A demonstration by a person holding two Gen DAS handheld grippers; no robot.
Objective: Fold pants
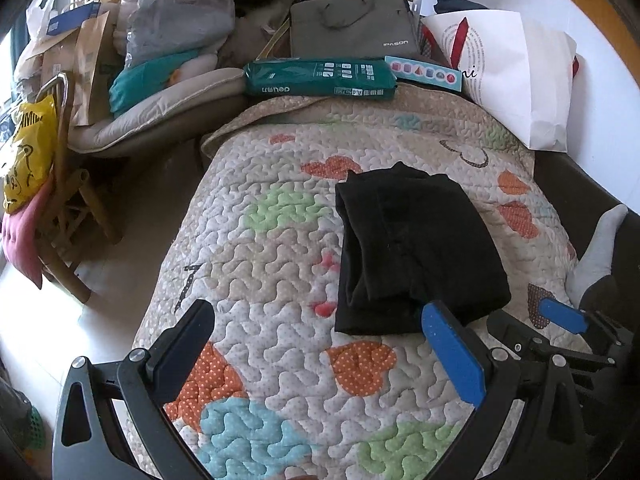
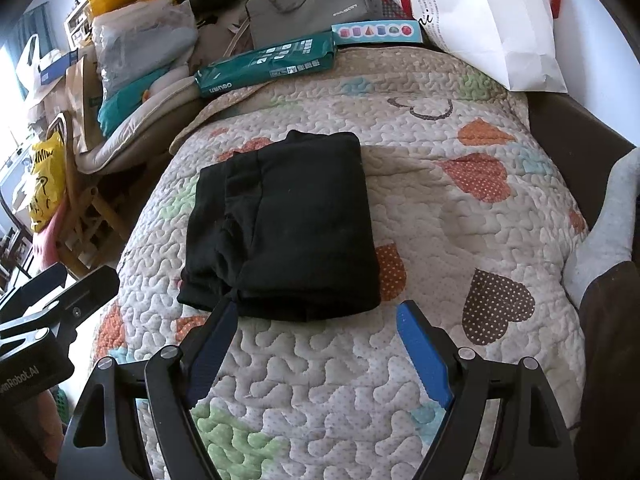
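Left wrist view: pants (image 1: 416, 256) lay on quilt (image 1: 280, 216), folded into compact black rectangle, just beyond right fingertip. Left gripper (image 1: 316, 316) jaws stood wide apart, nothing held. Right gripper (image 1: 560, 316) visible at right edge, near pants' corner.

Right wrist view: pants (image 2: 288, 220) sat centred on quilt (image 2: 440, 208), layered edges at left side. Right gripper (image 2: 316, 312) jaws spread wide, empty, tips just short of near edge.

Judgement: folding looked finished; next move probably only smoothing or withdrawal.
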